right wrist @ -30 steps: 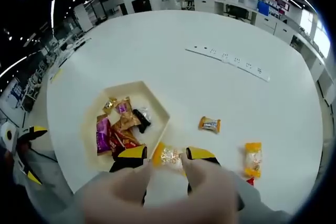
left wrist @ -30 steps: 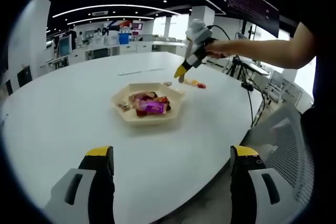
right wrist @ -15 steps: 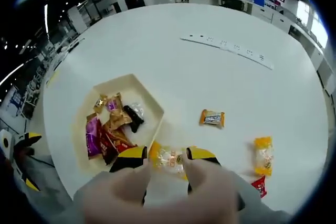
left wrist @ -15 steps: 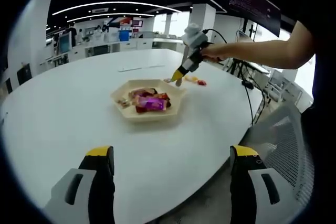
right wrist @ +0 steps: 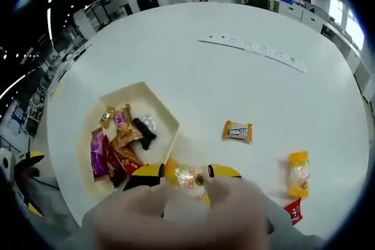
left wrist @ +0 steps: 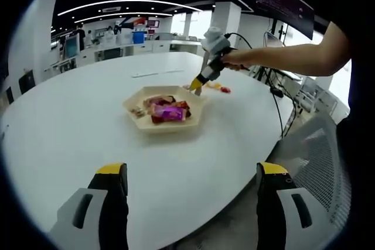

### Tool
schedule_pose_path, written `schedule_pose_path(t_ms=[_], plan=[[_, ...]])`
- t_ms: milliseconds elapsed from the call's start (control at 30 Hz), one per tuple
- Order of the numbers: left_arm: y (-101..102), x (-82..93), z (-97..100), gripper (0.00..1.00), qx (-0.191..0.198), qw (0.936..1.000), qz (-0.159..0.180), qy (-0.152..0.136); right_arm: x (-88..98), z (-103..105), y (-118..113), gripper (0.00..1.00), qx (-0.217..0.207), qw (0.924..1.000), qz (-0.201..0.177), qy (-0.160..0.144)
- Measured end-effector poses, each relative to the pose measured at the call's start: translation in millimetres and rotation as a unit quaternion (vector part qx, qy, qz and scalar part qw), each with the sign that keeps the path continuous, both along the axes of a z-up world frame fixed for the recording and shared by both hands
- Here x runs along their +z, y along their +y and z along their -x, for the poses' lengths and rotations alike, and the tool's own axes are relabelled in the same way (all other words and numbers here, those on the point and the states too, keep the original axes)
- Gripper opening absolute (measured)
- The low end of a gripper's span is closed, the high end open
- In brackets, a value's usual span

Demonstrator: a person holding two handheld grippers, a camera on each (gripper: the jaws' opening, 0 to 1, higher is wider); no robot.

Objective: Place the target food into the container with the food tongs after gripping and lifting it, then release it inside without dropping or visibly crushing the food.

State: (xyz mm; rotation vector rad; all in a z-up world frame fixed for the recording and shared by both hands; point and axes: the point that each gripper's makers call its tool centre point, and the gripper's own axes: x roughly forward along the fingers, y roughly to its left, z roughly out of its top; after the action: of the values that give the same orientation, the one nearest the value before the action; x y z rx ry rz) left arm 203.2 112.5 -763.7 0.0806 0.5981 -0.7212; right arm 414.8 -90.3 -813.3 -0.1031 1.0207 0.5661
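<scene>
Candy (right wrist: 188,177) in a clear yellow-ended wrapper sits pinched between the right gripper's (right wrist: 185,174) yellow-tipped jaws, just beside the near edge of the hexagonal tray (right wrist: 166,111); a blurred pale shape low in the right gripper view hides the jaws' bases. Wrapped sweets (right wrist: 119,144) lie in the tray. Loose candies (right wrist: 237,131) rest on the white table (right wrist: 234,86). The left gripper (left wrist: 193,174) hangs spread wide, holding nothing, at the table's near edge.

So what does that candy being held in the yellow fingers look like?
The candy is a small sweet in a shiny, crinkly wrapper, clear in the middle with yellow-orange ends. The right gripper has it pinched between two yellow-tipped fingers, one on each end. It lies sideways, lifted off the white table, next to the corner of the beige six-sided tray of sweets.
</scene>
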Motion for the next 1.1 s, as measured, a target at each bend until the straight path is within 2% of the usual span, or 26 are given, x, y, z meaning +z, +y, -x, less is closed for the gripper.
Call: schedule_pose_path(t_ms=[333,433,967,1100], plan=[[-0.8,-1.6,1.0,0.88,-0.002,1.0,-0.002,0.003,-1.7,-2.7,-2.0,0.28,-0.015,0.9996,-0.021,-0.006],[-0.9,-1.9,1.4,0.88,-0.003,1.0,-0.002,0.004,-0.5,-4.6,-5.6,0.28,-0.031,0.9989,-0.036,-0.004],[-0.6,-3.8,2.3,0.88,-0.003,0.9999,-0.006,0.008,-2.2,-5.3,-4.6,0.23,-0.009,0.9993,0.006,-0.037],[-0.5,-3.7,2.2,0.88,-0.004,0.9999,-0.006,0.007,1.3,-6.8,-6.4,0.21,-0.017,0.9991,0.001,-0.038]])
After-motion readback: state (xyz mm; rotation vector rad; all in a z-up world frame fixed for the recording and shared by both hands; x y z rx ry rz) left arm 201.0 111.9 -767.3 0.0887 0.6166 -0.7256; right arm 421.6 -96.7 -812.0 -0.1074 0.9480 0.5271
